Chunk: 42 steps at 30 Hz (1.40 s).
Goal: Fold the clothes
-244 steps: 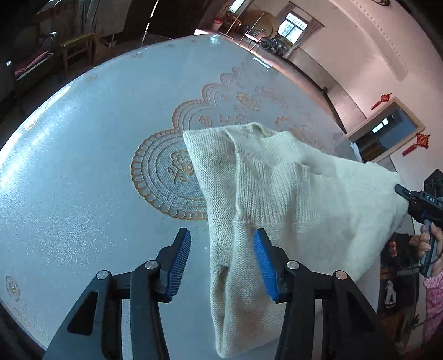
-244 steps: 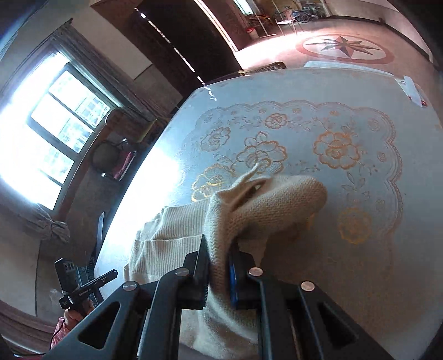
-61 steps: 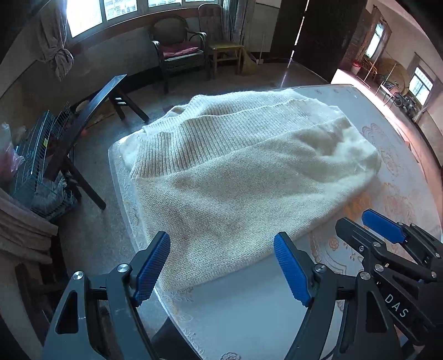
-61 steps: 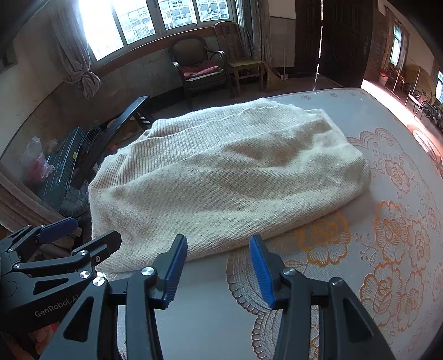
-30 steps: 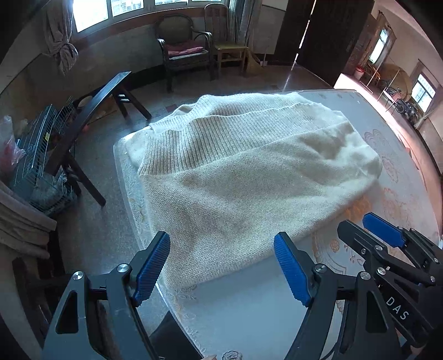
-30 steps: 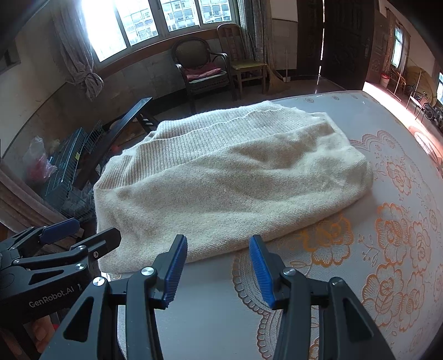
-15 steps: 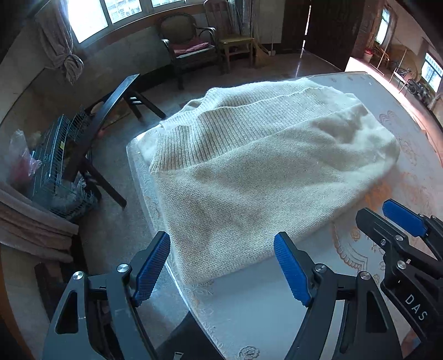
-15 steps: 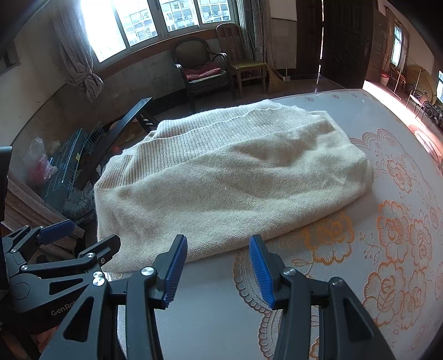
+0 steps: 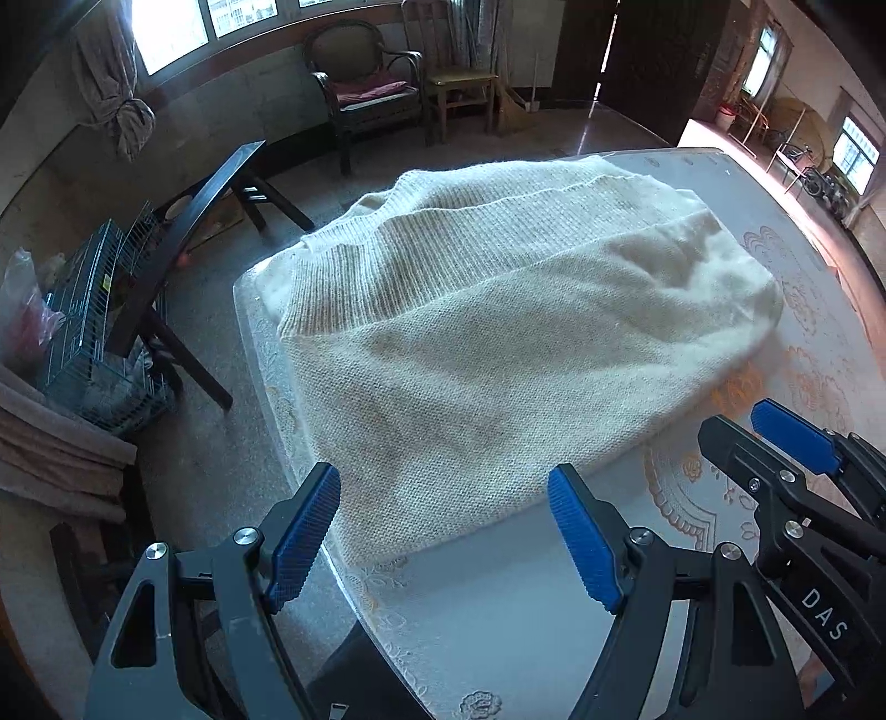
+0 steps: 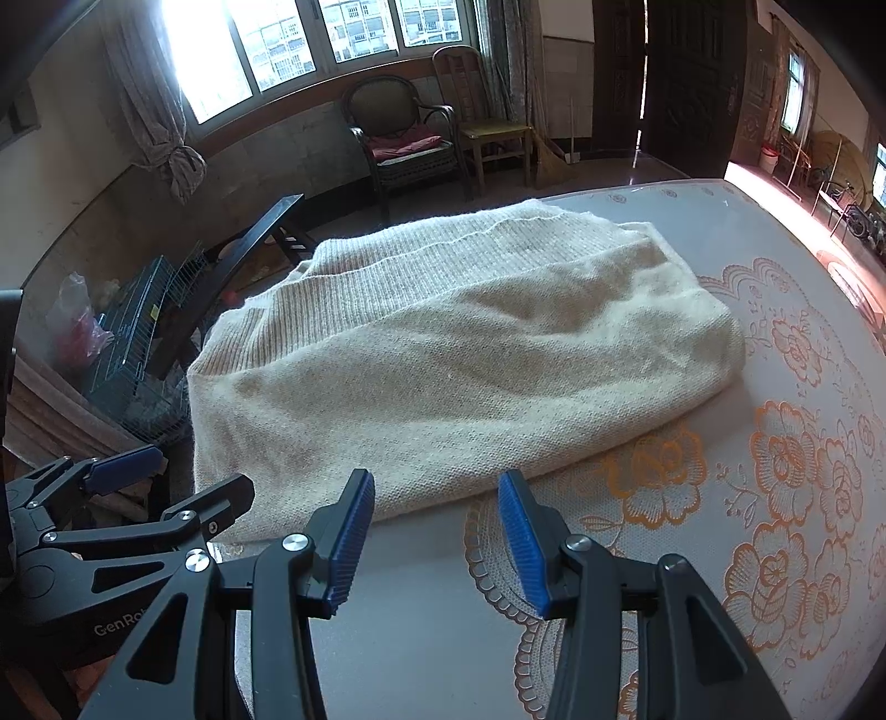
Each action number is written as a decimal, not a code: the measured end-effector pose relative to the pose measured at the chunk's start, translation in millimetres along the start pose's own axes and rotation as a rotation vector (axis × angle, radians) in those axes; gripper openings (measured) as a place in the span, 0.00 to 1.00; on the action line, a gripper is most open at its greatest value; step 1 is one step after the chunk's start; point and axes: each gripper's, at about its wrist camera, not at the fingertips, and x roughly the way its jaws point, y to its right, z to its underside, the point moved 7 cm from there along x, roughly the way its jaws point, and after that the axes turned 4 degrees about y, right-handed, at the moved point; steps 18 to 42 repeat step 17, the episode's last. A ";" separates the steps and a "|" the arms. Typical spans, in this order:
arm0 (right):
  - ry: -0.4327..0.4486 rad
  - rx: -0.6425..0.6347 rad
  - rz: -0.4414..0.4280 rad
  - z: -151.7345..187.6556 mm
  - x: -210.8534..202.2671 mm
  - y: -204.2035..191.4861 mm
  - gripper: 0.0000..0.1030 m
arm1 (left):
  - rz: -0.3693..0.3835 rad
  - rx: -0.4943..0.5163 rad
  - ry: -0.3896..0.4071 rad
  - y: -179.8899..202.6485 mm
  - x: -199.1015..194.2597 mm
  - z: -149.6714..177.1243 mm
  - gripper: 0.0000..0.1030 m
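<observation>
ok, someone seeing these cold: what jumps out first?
The cream knit sweater, folded into a thick bundle on the near corner of the floral-patterned table. Then the blue-padded left gripper and right gripper, both open and empty, just short of its near edge. Behind, bright windows above a dark armchair.

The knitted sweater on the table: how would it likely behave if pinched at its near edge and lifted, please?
The cream sweater looks soft and rumpled, so it would probably droop and unfold. Its thick folded layers suggest some weight. On the smooth tablecloth it may slide if pushed.
</observation>
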 end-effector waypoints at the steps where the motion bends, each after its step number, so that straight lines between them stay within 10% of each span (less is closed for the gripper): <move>1: 0.003 0.001 0.002 -0.4 -0.4 0.4 0.46 | 0.003 0.001 -0.001 0.5 0.6 0.5 0.76; 42: 0.014 0.024 0.006 -0.5 -2.3 3.8 0.46 | 0.010 0.073 0.085 16.8 -10.1 2.1 0.73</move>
